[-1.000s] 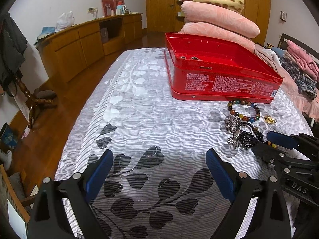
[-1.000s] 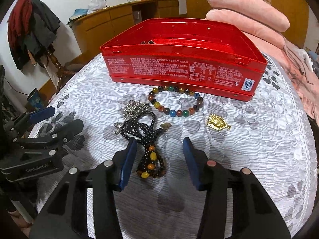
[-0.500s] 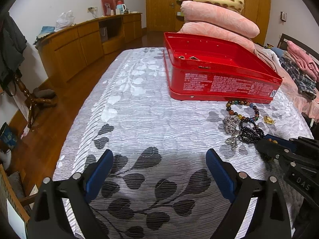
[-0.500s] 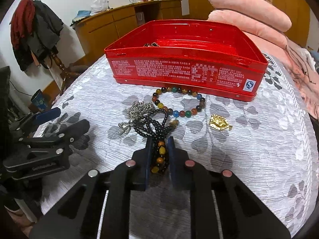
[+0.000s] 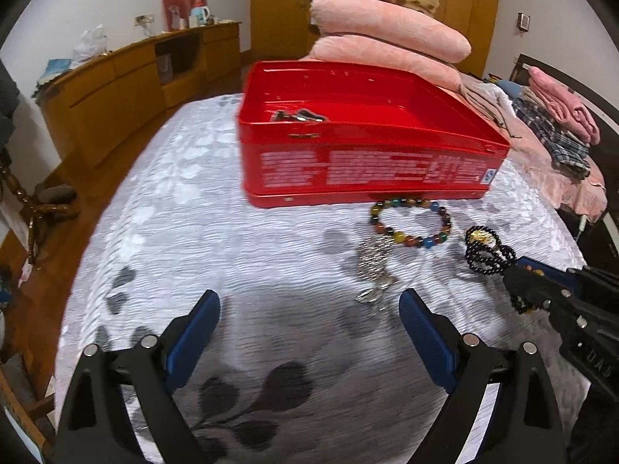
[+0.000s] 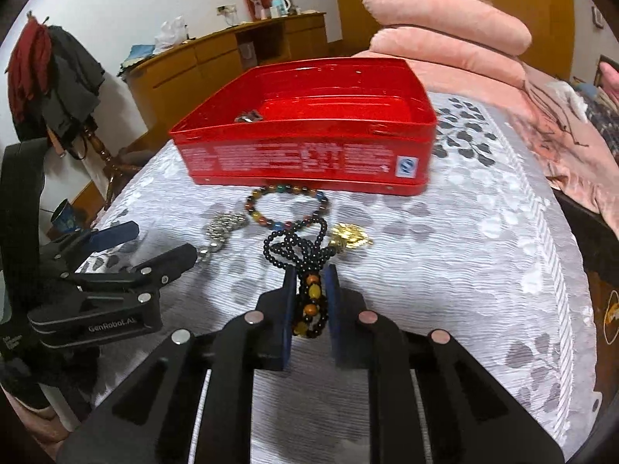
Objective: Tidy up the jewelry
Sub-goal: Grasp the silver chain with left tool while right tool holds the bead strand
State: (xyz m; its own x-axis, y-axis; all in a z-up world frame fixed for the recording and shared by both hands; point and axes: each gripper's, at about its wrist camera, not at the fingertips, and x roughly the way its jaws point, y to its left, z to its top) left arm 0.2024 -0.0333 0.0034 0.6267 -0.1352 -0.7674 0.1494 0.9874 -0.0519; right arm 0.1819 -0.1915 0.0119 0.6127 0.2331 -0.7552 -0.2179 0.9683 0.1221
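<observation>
My right gripper (image 6: 311, 286) is shut on a black bead necklace (image 6: 300, 249) with amber beads and holds it lifted off the bedspread; it also shows in the left wrist view (image 5: 487, 255). An open red tin box (image 6: 309, 154) (image 5: 367, 154) stands ahead with some small jewelry (image 5: 298, 116) inside. In front of it lie a multicolour bead bracelet (image 5: 410, 224) (image 6: 286, 208), a silver chain (image 5: 373, 270) (image 6: 220, 228) and a gold piece (image 6: 350, 236). My left gripper (image 5: 309, 332) is open and empty, low over the bedspread left of the jewelry.
A grey leaf-patterned bedspread (image 5: 232, 251) covers the bed. Pink pillows (image 5: 387, 38) are stacked behind the box. Folded clothes (image 5: 557, 123) lie at the right. A wooden cabinet (image 5: 135, 85) and floor are off the bed's left edge.
My right gripper closed on the black bead necklace and lifted it up and toward the box. My left gripper moved forward, closer to the box, still open.
</observation>
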